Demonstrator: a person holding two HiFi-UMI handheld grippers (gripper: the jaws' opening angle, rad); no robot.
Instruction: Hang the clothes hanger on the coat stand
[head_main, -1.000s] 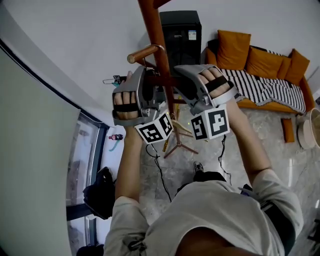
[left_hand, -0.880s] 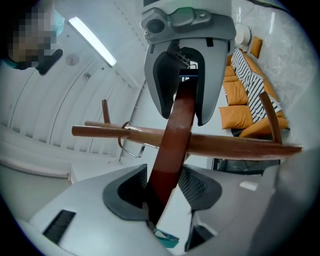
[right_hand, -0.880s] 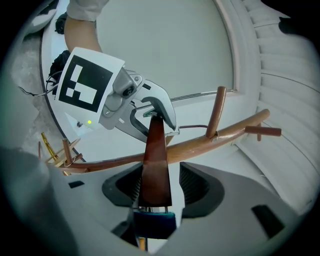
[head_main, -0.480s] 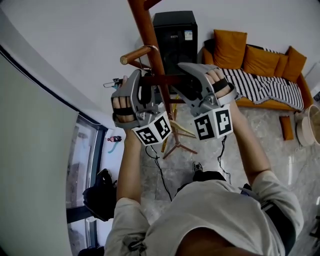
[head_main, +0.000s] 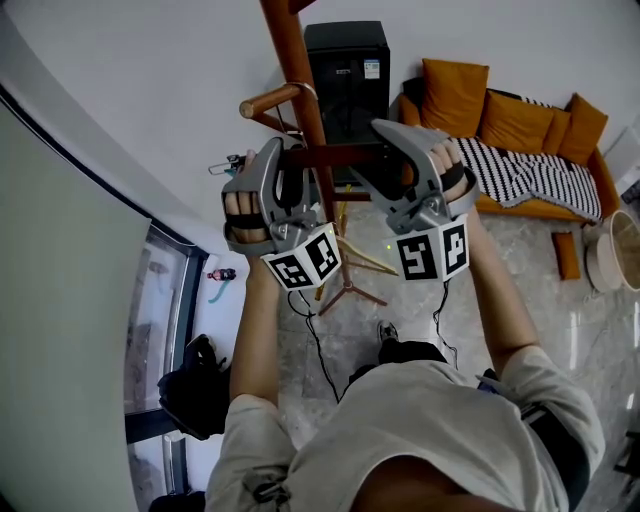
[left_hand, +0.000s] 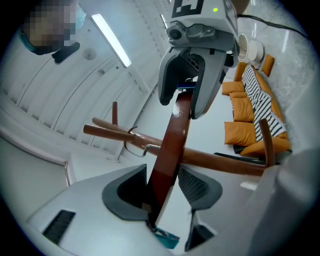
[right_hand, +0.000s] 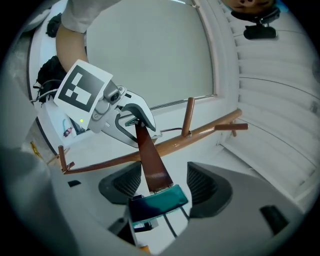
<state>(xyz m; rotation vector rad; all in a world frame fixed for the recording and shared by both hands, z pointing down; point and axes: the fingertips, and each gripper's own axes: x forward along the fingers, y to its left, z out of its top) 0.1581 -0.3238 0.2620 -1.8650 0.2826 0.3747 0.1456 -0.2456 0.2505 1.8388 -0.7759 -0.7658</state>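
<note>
The wooden clothes hanger (head_main: 355, 153) is held up level between the two grippers, crossing the pole of the coat stand (head_main: 295, 60) just below one of its upper pegs. Its metal hook (head_main: 313, 93) loops over that peg (head_main: 268, 101) right where the peg joins the pole. The left gripper (left_hand: 164, 186) has one end of the hanger between its jaws. The flat wooden arm lies against one dark pad, while a sliver of light shows between it and the other pad. These jaws have just been opening a little and do not pinch the wood. The right gripper (right_hand: 164, 185) is at the hanger's other end with its jaws spread wide, having just been opening. The squared tip of the arm sits between the pads with clear space on both sides, stopping at a teal piece (right_hand: 155, 204) in the gripper's throat. In the head view both hands are raised to about the same height on either side of the pole, and the marker cubes face the camera at the grippers' near ends. Below them the stand's splayed feet (head_main: 352, 290) rest on a pale stone floor (head_main: 520, 290). Behind the stand a black cabinet (head_main: 345, 70) stands against the white wall. To its right is a sofa (head_main: 540, 210) with orange cushions (head_main: 455, 95) and a black-and-white striped throw (head_main: 530, 172).
</note>
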